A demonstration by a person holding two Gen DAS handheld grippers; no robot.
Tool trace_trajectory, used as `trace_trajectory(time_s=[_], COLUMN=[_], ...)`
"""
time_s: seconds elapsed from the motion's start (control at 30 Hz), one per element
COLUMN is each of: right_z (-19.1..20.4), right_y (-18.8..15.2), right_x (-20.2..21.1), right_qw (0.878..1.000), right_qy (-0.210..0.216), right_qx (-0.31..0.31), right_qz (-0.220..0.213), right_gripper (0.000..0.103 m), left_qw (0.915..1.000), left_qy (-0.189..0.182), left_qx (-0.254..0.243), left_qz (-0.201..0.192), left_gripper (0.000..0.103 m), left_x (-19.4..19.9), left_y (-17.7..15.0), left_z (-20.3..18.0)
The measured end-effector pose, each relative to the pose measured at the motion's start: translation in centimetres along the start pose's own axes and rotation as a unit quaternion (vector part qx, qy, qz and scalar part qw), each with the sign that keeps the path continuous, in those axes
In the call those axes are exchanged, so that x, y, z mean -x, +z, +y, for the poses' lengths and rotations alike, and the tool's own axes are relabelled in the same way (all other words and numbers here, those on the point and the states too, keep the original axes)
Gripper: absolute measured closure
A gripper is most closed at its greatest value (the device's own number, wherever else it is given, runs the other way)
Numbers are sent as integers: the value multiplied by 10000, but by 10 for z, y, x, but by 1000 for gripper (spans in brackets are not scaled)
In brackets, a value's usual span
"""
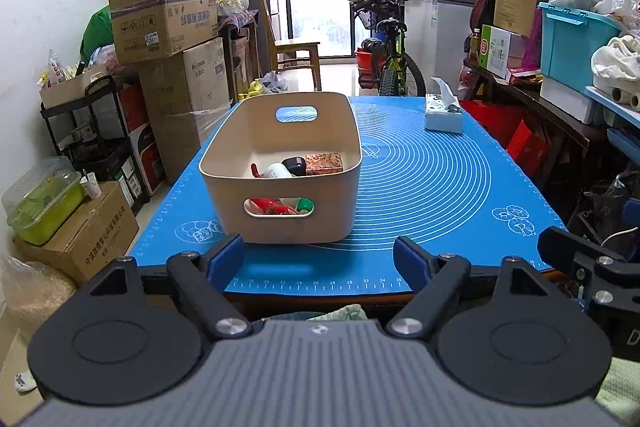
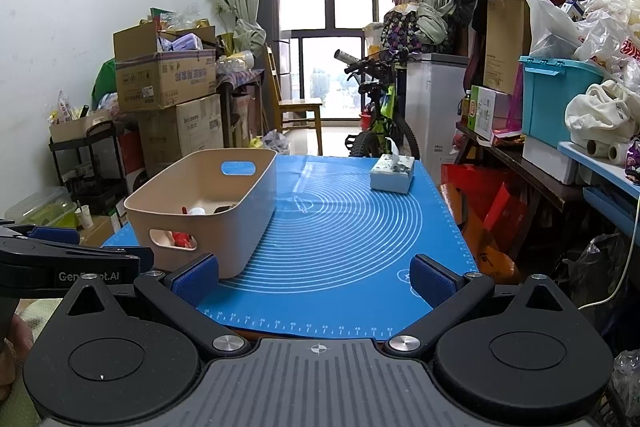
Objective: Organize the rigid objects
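A beige plastic bin with handle cut-outs stands on the blue mat, left of centre. Inside it lie a brown patterned box, a black object, a white bottle and red items. My left gripper is open and empty, just in front of the bin at the mat's near edge. In the right wrist view the bin sits to the left. My right gripper is open and empty over the mat's near edge, right of the bin.
A tissue box stands at the mat's far right; it also shows in the right wrist view. Stacked cardboard boxes line the left, a cluttered shelf the right, a bicycle stands behind the table.
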State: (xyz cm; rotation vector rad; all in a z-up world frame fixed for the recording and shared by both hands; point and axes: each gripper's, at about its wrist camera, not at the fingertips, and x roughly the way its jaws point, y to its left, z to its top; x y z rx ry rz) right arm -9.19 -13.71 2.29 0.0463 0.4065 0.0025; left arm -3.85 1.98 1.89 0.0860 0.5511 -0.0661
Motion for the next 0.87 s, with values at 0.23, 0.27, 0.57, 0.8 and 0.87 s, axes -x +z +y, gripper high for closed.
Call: trace_trajectory(time_s=[0.23,0.27,0.57,0.8,0.87], right_z=[0,0,1,1,1], right_y=[0,0,0,0,1], right_x=[0,0,0,0,0], right_qw=[10000,10000,10000,10000,10000], right_qy=[5,4,6,4,3], right_qx=[4,3,1,4,3], right_qz=[18,20,24,19,21], right_gripper=[2,2,2,2,2], left_qw=[10000,10000,10000,10000,10000], left_qy=[1,3,10,10,25], left_qx=[-4,-4,2,0,-8], left_qz=[1,3,19,13,3], left_gripper=[21,21,21,21,21], left_x=[0,0,-1,-1,-2], left_y=[0,0,0,0,-1], left_z=[0,0,0,0,0])
